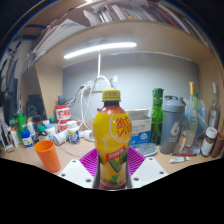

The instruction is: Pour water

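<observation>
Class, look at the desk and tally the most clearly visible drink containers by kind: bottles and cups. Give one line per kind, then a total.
Bottles: 3, namely the yellow juice bottle between the fingers, the green bottle and the grey bottle.
Cups: 1, the orange cup.
Total: 4

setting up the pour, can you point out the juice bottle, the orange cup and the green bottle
juice bottle (113, 135): gripper view, on its label
orange cup (47, 156): gripper view, on its side wall
green bottle (157, 114): gripper view, mid body
</observation>
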`<state>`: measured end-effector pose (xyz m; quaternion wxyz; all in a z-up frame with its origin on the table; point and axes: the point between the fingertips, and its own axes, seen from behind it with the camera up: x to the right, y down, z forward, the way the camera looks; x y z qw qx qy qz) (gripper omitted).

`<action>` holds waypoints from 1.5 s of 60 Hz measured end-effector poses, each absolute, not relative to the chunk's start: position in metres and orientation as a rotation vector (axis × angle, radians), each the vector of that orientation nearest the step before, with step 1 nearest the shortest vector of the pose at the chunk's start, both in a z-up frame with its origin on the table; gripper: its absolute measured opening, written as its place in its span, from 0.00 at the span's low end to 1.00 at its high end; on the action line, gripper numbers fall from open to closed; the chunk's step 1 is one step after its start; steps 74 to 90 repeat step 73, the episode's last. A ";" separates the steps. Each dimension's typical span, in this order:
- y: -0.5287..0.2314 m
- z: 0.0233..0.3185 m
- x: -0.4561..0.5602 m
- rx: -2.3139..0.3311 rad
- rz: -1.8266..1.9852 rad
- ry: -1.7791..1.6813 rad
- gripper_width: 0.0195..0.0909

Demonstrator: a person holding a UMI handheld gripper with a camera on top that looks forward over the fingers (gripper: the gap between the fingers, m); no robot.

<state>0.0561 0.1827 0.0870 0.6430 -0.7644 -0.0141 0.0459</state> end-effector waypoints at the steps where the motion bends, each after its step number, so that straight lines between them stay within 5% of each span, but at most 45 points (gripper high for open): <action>1: 0.184 0.087 0.057 -1.738 0.099 -0.033 0.24; 22: 0.188 0.074 0.046 -1.721 0.077 -0.086 0.30; 28: 0.185 0.072 0.049 -1.757 0.064 -0.086 0.49; 35: 0.166 0.057 0.048 -1.863 0.100 -0.069 0.93; 57: -0.011 0.100 0.071 -1.808 0.164 -0.049 0.91; 73: -0.143 0.102 0.084 -1.736 0.204 -0.028 0.91; 90: -0.143 0.102 0.084 -1.736 0.204 -0.028 0.91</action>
